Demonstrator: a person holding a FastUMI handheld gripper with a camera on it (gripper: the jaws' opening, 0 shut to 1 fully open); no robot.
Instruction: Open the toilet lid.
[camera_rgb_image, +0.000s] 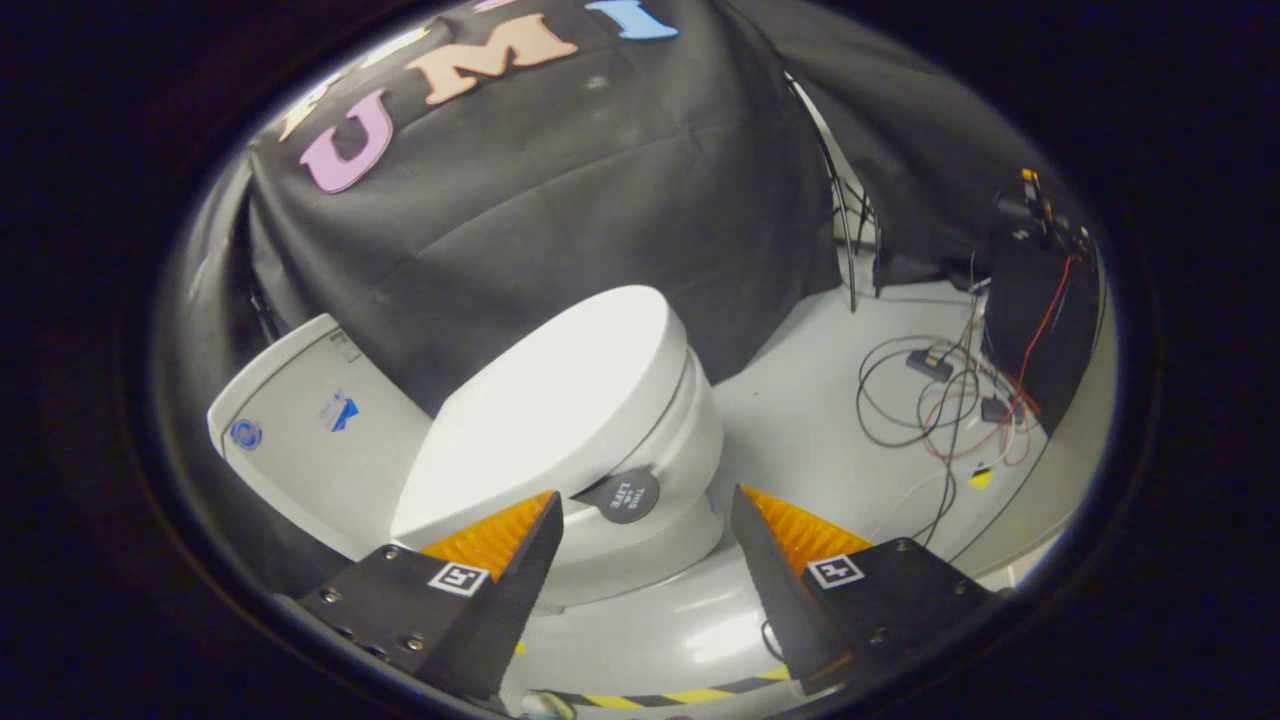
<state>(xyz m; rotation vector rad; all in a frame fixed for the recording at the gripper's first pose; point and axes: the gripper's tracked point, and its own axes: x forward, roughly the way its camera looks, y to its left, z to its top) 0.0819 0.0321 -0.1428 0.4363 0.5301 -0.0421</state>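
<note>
The gripper (645, 520) has its 2 fingers spread wide, with nothing between them; they hang in the air, pointing down at the toilet. Below them a yellow and black tape strip (660, 695) lies on the grey floor (800, 420). Just ahead of the fingers is the toilet lid (550, 410), closed flat on the bowl (660, 500). A round dark tab (622, 495) sticks out at the lid's front edge, probably as a handle to pinch. Beside the lid stands the tank (310, 430). Beyond, loose cables (930, 400) lie on the floor near a dark box (1040, 320).
</note>
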